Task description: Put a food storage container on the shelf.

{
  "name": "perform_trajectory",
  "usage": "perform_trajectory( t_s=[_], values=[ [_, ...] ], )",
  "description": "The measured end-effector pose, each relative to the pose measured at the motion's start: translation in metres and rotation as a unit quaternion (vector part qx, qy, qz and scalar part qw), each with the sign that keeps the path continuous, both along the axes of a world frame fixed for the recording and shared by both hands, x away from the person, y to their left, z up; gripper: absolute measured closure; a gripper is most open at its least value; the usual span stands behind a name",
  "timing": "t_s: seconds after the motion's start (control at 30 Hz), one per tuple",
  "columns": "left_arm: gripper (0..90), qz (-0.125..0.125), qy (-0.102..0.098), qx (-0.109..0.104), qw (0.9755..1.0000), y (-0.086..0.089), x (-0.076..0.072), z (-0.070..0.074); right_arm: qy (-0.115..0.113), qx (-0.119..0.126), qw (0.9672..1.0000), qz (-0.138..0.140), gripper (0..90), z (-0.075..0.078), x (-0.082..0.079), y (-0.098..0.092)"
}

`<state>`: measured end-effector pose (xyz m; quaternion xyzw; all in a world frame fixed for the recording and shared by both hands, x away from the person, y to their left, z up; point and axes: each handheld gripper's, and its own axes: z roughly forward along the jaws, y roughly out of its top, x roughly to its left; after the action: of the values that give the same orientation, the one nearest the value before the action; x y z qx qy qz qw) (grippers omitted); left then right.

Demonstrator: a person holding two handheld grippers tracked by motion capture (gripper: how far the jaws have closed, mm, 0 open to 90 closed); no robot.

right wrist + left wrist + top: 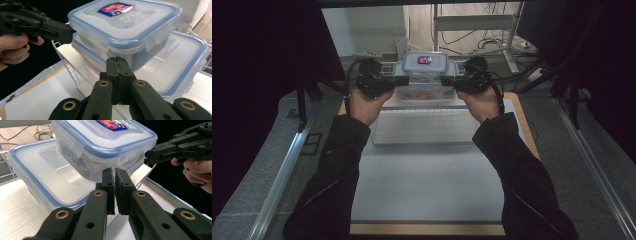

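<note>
A small clear food box with a blue-rimmed lid and a red-and-blue label [424,64] [105,137] [125,20] sits on top of another clear box [422,94] on a white wire rack [422,127]. My left gripper [394,84] [111,173] is shut with nothing between its jaws, and its tip is at the stack's left side. My right gripper [447,82] [116,62] is shut and empty too, its tip at the stack's right side. Each gripper view also shows the other gripper: the right gripper [152,153] and the left gripper [70,32] at the box's far edge.
A larger flat lidded box [37,170] [185,57] lies just beyond the stack. The rack stands on a white mat [427,185] over a wooden board. Dark curtains hang on both sides, with metal rails on the floor and a table frame with cables at the back.
</note>
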<state>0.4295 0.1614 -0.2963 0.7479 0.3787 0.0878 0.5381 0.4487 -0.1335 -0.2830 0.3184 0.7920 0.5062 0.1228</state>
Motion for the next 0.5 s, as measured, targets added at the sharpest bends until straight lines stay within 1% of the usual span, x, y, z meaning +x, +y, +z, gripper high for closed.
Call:
perform_trajectory(
  t_s=[0.13,0.27,0.33,0.5],
  values=[
    [86.0,-0.004,-0.002,0.005,1.0,-0.003,-0.001,-0.001,0.001,-0.004,1.0,-0.007,89.8,-0.001,0.004,-0.001],
    [79.4,-0.006,-0.011,0.017,0.9998,-0.004,-0.008,-0.003,-0.005,-0.003,1.0,0.002,89.3,-0.002,0.0,-0.002],
    [74.3,-0.008,-0.016,0.02,0.9996,-0.005,-0.011,-0.004,-0.006,-0.003,1.0,0.005,84.7,-0.002,-0.002,-0.002],
    [57.3,-0.016,-0.03,0.036,0.9988,-0.007,-0.023,-0.01,-0.007,-0.005,0.9999,0.012,71.5,-0.006,-0.01,-0.002]
  ],
)
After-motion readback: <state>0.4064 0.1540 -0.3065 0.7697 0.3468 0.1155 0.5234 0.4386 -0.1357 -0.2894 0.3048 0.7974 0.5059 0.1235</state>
